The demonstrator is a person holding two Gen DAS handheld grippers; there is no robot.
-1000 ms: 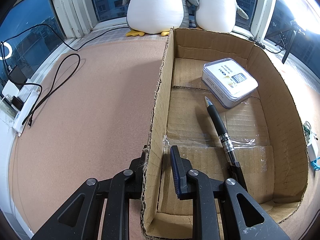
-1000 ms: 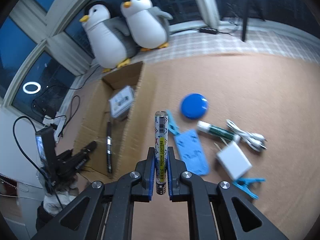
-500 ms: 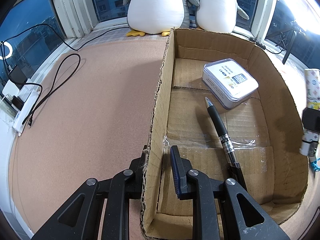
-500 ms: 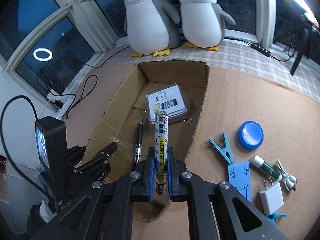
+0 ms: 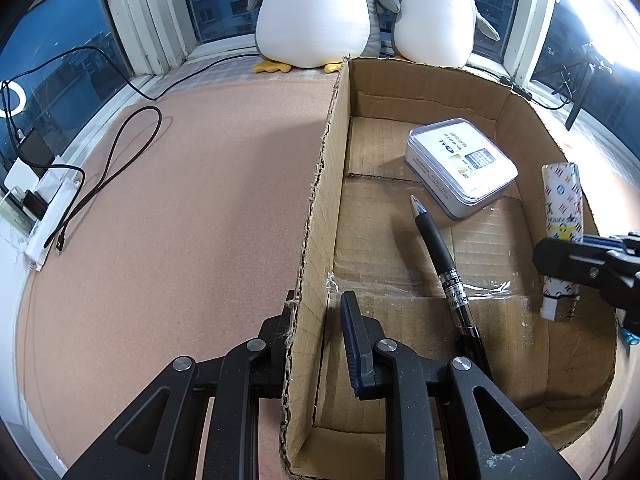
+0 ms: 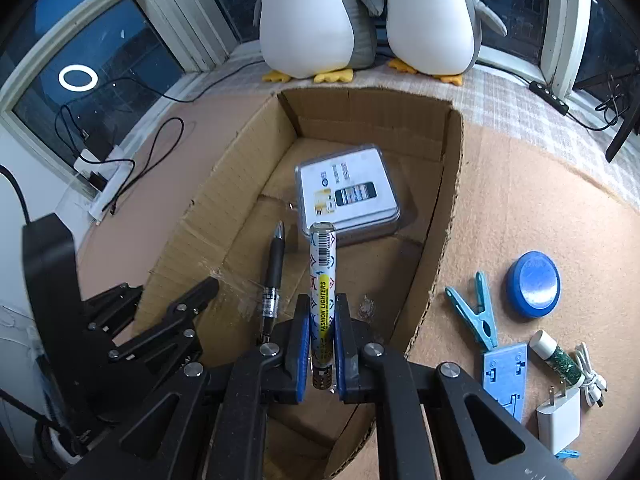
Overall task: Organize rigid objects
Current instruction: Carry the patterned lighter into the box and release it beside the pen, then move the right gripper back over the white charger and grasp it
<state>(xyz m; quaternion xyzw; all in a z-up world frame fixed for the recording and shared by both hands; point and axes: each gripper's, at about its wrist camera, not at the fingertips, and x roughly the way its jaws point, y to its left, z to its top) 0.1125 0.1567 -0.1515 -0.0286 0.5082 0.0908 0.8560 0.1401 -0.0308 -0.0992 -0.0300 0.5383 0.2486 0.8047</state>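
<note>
An open cardboard box (image 5: 320, 184) (image 6: 444, 208) holds a white tin case (image 5: 460, 166) (image 6: 346, 190) and a black pen (image 5: 444, 264) (image 6: 274, 276). My right gripper (image 6: 322, 322) is shut on a patterned lighter (image 6: 322, 280) and holds it above the box's near part; the lighter also shows at the right in the left wrist view (image 5: 562, 236). My left gripper (image 5: 320, 320) is shut on the box's left wall, one finger (image 5: 356, 344) inside and one outside.
Right of the box lie a blue clothespin (image 6: 474, 312), a blue round lid (image 6: 532, 284), a blue flat plate (image 6: 504, 376), a green-and-white tube (image 6: 558, 358), a white cable (image 6: 590, 372) and a white charger (image 6: 558, 420). Two plush penguins (image 5: 316, 12) sit behind. Cables and a power strip (image 5: 48, 216) lie at left.
My right gripper has carried the lighter leftward from beside the loose items to above the box's inside. The left gripper has kept its hold on the box wall.
</note>
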